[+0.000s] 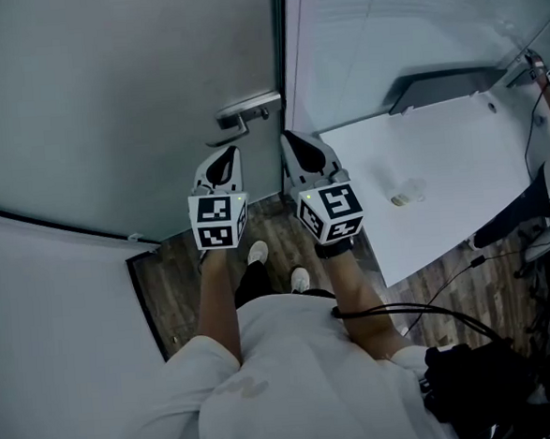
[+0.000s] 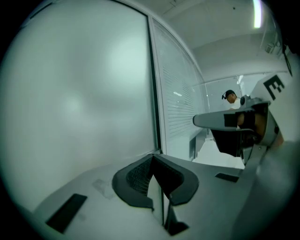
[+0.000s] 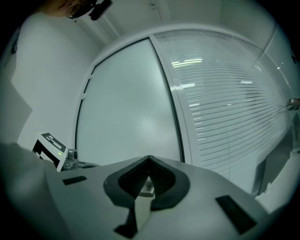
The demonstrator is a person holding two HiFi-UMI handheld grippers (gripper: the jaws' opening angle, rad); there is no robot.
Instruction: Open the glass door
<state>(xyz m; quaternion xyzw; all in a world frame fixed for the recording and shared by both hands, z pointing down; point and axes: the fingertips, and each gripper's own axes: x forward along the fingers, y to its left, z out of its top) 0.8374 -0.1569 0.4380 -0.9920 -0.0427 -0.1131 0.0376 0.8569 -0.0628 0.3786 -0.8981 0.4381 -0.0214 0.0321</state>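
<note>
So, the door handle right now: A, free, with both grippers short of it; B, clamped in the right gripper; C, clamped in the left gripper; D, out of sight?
A: in the head view the handle sits clear beyond the left gripper and the right gripper, and both grippers' fingers are shut on nothing.

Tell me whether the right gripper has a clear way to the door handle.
Probably yes. The handle sits just ahead of the right gripper, slightly to its left, with nothing between them. The left gripper is alongside, not in the way.
</note>
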